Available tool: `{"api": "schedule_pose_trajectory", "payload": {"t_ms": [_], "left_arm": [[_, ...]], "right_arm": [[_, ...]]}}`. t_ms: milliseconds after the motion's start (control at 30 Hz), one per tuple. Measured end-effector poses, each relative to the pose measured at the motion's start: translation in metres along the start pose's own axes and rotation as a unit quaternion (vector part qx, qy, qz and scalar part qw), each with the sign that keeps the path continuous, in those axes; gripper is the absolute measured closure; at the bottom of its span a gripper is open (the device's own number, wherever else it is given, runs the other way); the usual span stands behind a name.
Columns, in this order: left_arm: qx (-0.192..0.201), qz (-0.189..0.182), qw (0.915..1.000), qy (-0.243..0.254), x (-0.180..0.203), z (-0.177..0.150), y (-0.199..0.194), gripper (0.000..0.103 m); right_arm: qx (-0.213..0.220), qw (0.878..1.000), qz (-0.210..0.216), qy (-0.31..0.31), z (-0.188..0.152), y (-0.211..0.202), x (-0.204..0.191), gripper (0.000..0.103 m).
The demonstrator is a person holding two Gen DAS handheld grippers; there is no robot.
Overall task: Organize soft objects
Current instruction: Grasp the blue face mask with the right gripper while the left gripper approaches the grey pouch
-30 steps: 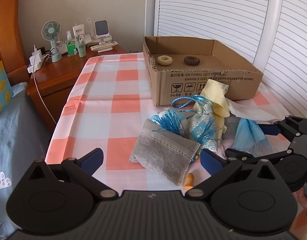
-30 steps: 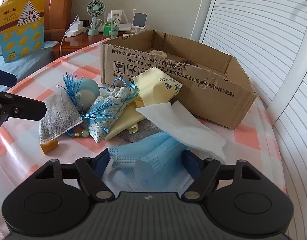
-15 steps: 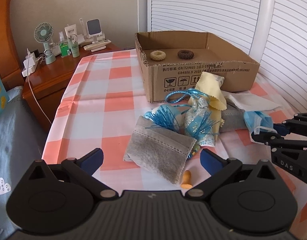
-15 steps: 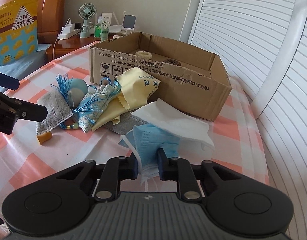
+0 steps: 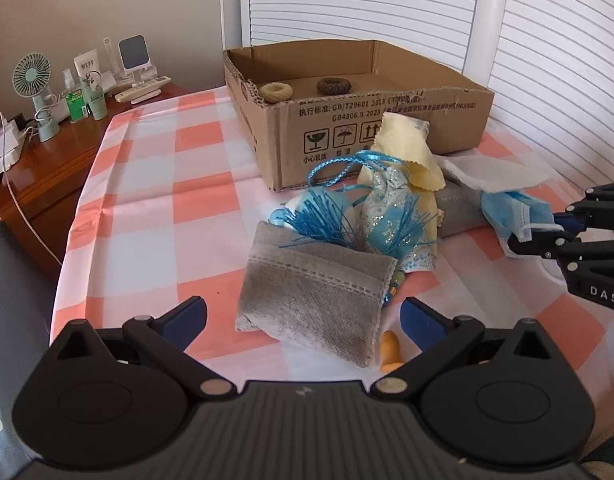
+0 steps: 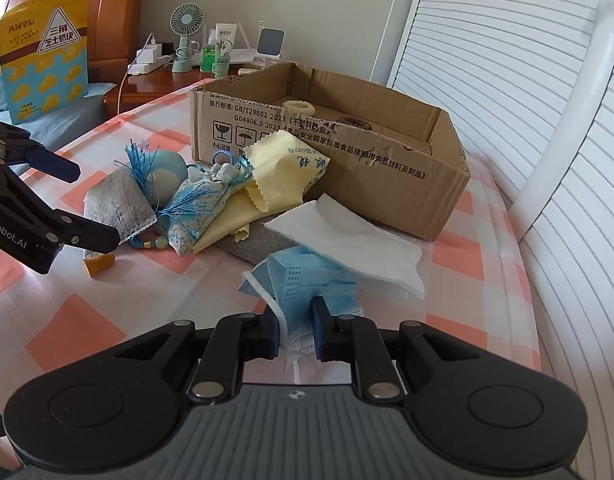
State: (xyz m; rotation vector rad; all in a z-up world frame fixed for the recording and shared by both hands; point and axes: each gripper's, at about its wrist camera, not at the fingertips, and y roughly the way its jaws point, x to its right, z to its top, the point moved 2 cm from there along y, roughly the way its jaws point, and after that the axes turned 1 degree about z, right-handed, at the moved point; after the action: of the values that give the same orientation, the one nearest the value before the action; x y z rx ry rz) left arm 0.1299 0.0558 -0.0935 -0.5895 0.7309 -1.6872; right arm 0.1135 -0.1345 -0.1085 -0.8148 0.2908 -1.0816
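A pile of soft items lies on the checked cloth in front of a cardboard box. My right gripper has its jaws closing, and its pads pinch a crumpled blue face mask at the pile's right end. My left gripper is open, hovering just before a folded grey cloth. Between them lie a blue tasselled sachet, a yellow cloth and a white tissue. Two hair rings rest inside the box.
A small orange earplug lies by the grey cloth. A wooden nightstand with a fan and bottles stands at the left. White louvred doors rise behind the box. A yellow snack bag leans on the bed.
The right gripper's jaws closed onto the blue mask and drew it a little away from the pile. The left gripper sank closer to the grey cloth and rolled slightly.
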Motion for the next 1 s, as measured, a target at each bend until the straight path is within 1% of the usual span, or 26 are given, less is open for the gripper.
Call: {"api": "schedule_pose_trajectory", "payload": {"t_ms": [67, 200, 300, 367, 467, 533, 567, 600, 667, 700, 767, 833, 933, 1000], "left_arm": [[-0.003, -0.001, 1.0000, 0.007, -0.001, 0.001, 0.006, 0.001], [0.006, -0.010, 0.9993, 0.036, 0.002, 0.005, 0.014, 0.001], [0.010, -0.003, 0.9985, 0.053, 0.003, 0.008, 0.018, 0.001], [0.015, -0.014, 0.9980, 0.060, 0.001, 0.008, 0.018, 0.002], [0.012, -0.032, 0.9976, 0.061, -0.004, 0.008, 0.020, 0.010], [0.006, -0.041, 0.9975, 0.057, -0.007, 0.007, 0.022, 0.017], [0.005, -0.048, 0.9975, 0.051, -0.009, 0.007, 0.023, 0.022], [0.004, -0.055, 0.9975, 0.045, -0.011, 0.006, 0.023, 0.033], [0.009, -0.055, 0.9976, 0.042, -0.012, 0.006, 0.020, 0.045], [0.007, -0.057, 0.9975, 0.041, -0.013, 0.007, 0.019, 0.048], [0.002, -0.062, 0.9976, 0.030, -0.017, 0.009, 0.014, 0.051], [-0.002, -0.065, 0.9976, 0.024, -0.019, 0.009, 0.009, 0.051], [-0.001, -0.059, 0.9977, 0.034, -0.018, 0.008, -0.004, 0.051], [-0.003, -0.065, 0.9971, 0.039, -0.017, 0.007, -0.014, 0.051]], "right_arm": [[0.000, 1.000, 0.002, 0.001, 0.000, 0.001, 0.001, 0.084], [-0.001, 1.000, 0.004, 0.003, 0.001, 0.002, 0.002, 0.084], [-0.001, 1.000, 0.005, 0.001, 0.001, 0.002, 0.002, 0.084], [-0.002, 1.000, 0.006, -0.001, 0.000, 0.001, 0.003, 0.084], [-0.002, 1.000, 0.006, -0.002, 0.001, 0.001, 0.003, 0.084], [-0.002, 1.000, 0.006, -0.003, 0.001, 0.001, 0.003, 0.084], [-0.002, 1.000, 0.005, -0.003, 0.001, 0.001, 0.003, 0.084], [-0.003, 1.000, 0.005, -0.003, 0.001, 0.001, 0.003, 0.084], [-0.003, 1.000, 0.004, -0.004, 0.002, 0.000, 0.003, 0.085], [-0.002, 1.000, 0.004, -0.006, 0.002, -0.001, 0.003, 0.085], [0.000, 1.000, 0.004, -0.009, 0.002, -0.004, 0.002, 0.085], [0.001, 1.000, 0.006, -0.011, 0.003, -0.007, 0.002, 0.086], [0.003, 1.000, 0.010, -0.014, 0.004, -0.014, 0.002, 0.087], [0.005, 1.000, 0.013, -0.018, 0.005, -0.020, 0.002, 0.087]]}}
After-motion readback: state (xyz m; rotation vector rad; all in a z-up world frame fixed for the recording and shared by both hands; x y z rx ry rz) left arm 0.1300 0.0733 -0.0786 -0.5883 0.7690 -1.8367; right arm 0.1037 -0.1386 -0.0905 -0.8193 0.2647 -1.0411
